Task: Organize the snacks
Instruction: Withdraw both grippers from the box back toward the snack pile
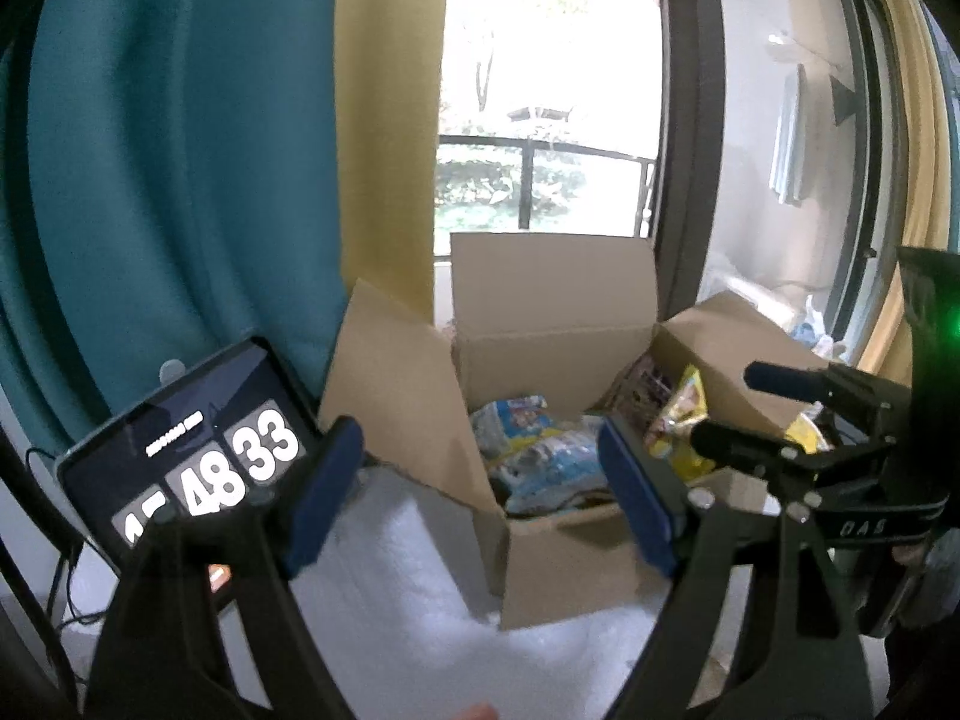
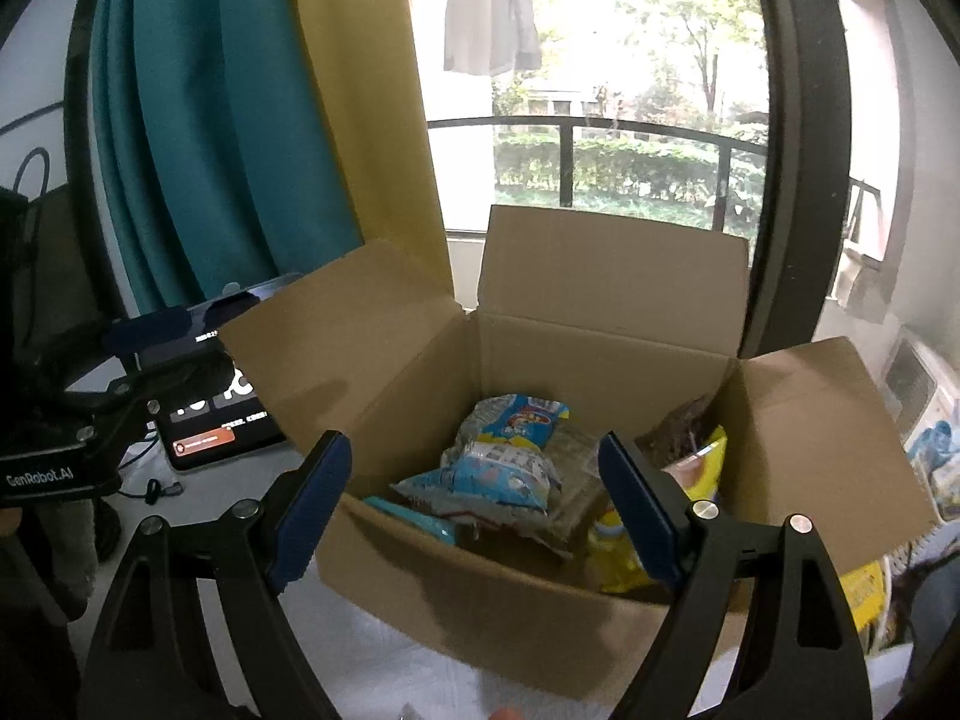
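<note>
We see an open brown cardboard box [image 2: 540,618] standing on a white-covered bench [image 1: 408,612], its four flaps folded outward, in front of a window with a dark balcony railing [image 2: 600,132]. Inside the box, at about 12 o'clock from our right hand-held gripper [image 2: 474,510], lies a crumpled light-blue and white snack bag [image 2: 498,474], with a second blue-printed bag [image 2: 522,414] just behind it toward the far wall. At about 2 o'clock from that gripper, a yellow snack bag [image 2: 708,468] leans against the right inner wall of the box, touching a dark patterned packet [image 2: 684,426] beside it. The right hand-held gripper stands wide, its blue-padded fingers [image 2: 312,498] apart with nothing between them, just above the near rim of the box. In the left wrist view, our left hand-held gripper [image 1: 480,504] is likewise wide and empty, with the box at about 1 o'clock from it. A black tablet showing large white clock digits [image 1: 204,456] leans at about 10 o'clock from the left gripper, in front of a teal curtain [image 1: 168,180] and a pale yellow curtain [image 1: 390,120]. The right gripper's black frame shows at 3 o'clock in the left wrist view, beside the box's right flap.
</note>
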